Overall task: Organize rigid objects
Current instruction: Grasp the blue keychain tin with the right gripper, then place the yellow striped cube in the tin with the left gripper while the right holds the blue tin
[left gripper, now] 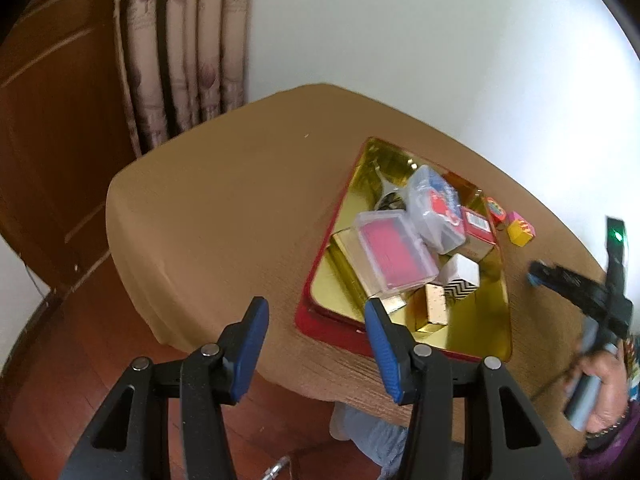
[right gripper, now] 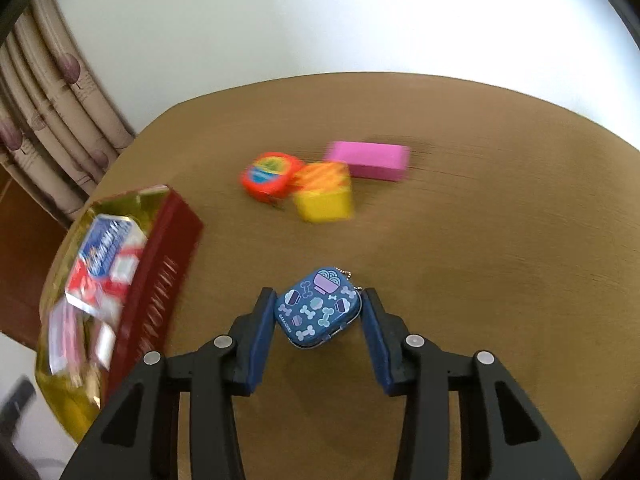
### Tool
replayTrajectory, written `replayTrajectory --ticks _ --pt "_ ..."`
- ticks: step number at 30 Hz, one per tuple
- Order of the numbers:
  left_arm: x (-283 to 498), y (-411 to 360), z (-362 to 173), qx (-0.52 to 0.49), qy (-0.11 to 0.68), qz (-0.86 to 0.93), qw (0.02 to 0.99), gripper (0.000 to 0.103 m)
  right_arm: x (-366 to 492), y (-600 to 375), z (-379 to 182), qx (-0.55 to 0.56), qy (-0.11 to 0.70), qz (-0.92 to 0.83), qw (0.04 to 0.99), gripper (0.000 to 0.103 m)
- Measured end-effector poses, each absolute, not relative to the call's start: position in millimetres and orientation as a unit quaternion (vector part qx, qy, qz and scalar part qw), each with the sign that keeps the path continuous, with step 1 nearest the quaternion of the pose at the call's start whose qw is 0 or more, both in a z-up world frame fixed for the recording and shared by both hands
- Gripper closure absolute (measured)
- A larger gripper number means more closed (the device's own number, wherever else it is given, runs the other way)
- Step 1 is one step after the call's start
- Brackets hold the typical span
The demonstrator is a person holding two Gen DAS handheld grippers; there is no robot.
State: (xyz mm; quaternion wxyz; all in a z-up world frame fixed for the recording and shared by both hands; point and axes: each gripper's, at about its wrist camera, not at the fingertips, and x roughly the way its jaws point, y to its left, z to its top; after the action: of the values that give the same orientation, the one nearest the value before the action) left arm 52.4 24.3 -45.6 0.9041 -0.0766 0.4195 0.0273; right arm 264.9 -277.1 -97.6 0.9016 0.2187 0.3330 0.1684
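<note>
A small blue tin (right gripper: pixel 318 312) with bone and bowl prints and a bead chain sits between the fingertips of my right gripper (right gripper: pixel 319 293), and both blue pads touch its sides. It is low over the brown table (right gripper: pixel 480 260). An orange round tin (right gripper: pixel 268 176), a yellow block (right gripper: pixel 324 196) and a pink box (right gripper: pixel 368 160) lie farther back. In the left wrist view my left gripper (left gripper: pixel 316 306) stands open with nothing in it, by the near corner of the red, gold-lined tray (left gripper: pixel 332 332). The right gripper (left gripper: pixel 538 274) shows there blurred at the right edge.
The tray (right gripper: pixel 160 280) holds a clear case of pink cards (left gripper: pixel 394 256), another clear case (left gripper: pixel 436 208), a red box (left gripper: pixel 478 224), a white zigzag box (left gripper: pixel 460 276) and a gold box (left gripper: pixel 432 308). Curtains (left gripper: pixel 188 60) and a wooden door (left gripper: pixel 52 140) stand behind the table.
</note>
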Motion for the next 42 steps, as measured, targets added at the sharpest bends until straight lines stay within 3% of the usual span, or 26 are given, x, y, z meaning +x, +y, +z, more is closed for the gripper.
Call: replayTrajectory --ticks 13,18,25,31,42 --pt "57 -86 -33 -0.021 0.449 -0.158 0.879 0.052 231 -441 -182 0.166 0.316 0.007 0.934 0.063" --pt "104 -158 -25 -0.02 0.462 -0.211 0.861 0.052 235 -466 -199 0.185 0.305 0.007 0.934 0.063" --pt "197 -255 -38 0.063 0.466 -0.206 0.858 0.05 229 -495 -215 0.254 0.293 0.049 0.921 0.063" --pt "259 -275 -72 0.026 0.529 -0.196 0.825 0.05 226 -504 -221 0.273 0.284 0.079 0.916 0.063" --pt "293 -308 -104 0.077 0.55 -0.167 0.814 0.05 218 -507 -216 0.289 0.276 0.104 0.911 0.063"
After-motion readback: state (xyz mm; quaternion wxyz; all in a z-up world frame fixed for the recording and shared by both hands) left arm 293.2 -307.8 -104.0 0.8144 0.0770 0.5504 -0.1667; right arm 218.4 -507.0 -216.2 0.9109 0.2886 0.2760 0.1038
